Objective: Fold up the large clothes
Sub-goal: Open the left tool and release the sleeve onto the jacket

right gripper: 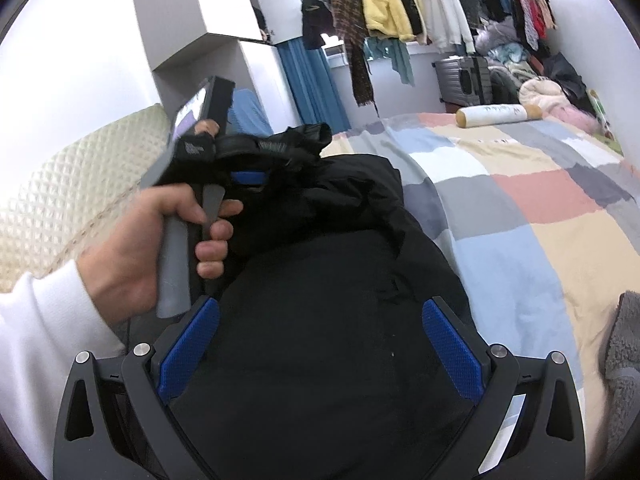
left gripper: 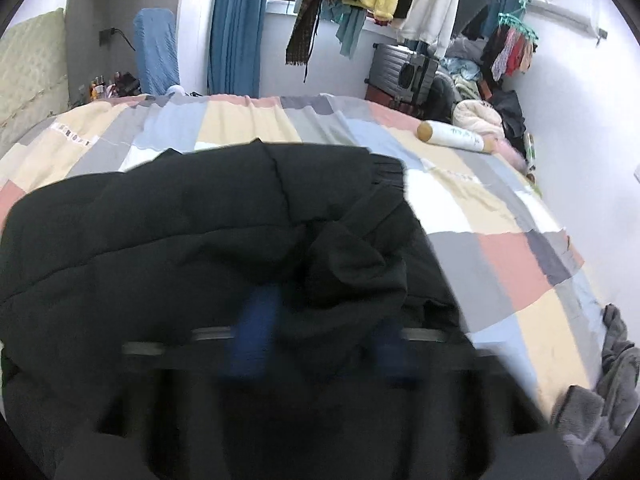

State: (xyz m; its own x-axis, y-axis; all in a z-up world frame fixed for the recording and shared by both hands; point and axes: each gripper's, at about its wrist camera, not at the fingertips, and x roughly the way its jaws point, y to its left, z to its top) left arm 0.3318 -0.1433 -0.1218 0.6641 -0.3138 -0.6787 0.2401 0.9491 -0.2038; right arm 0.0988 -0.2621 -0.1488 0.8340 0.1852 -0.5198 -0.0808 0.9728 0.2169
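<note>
Right wrist view: black padded jacket (right gripper: 320, 300) is seen lying on the bed (right gripper: 540, 216), bulk heaped in the lower centre, covering the patchwork bedspread's near left part. Its long axis appears to run away from the camera toward the headboard (right gripper: 80, 192), though the folds hide the exact outline. A bunched end of the garment, possibly a hood or sleeve, is raised at the far left, where it lies against the left gripper (right gripper: 256, 176).

Left gripper: held in a person's hand (right gripper: 160, 240) with a white sleeve behind it, pointed across the far end of the jacket. In the left wrist view its blue pads (left gripper: 252, 332) are blurred but stand well apart, with a lump of black fabric (left gripper: 344, 264) lying between and over them; the jaws are judged released, no pad seen pressing on cloth.

Right gripper (right gripper: 320, 344): jaws spread wide, blue pads on either side of the jacket's near mass, the cloth directly below and ahead. No clamping is visible.

Judgement: the raised far end lies nearer the left gripper; the near hem lies nearer the right. The next fold is likely to be made along the long axis, far end toward near.

Elsewhere noted: cylindrical bolster pillow (right gripper: 500, 114) at the far side of the bed, well apart.
</note>
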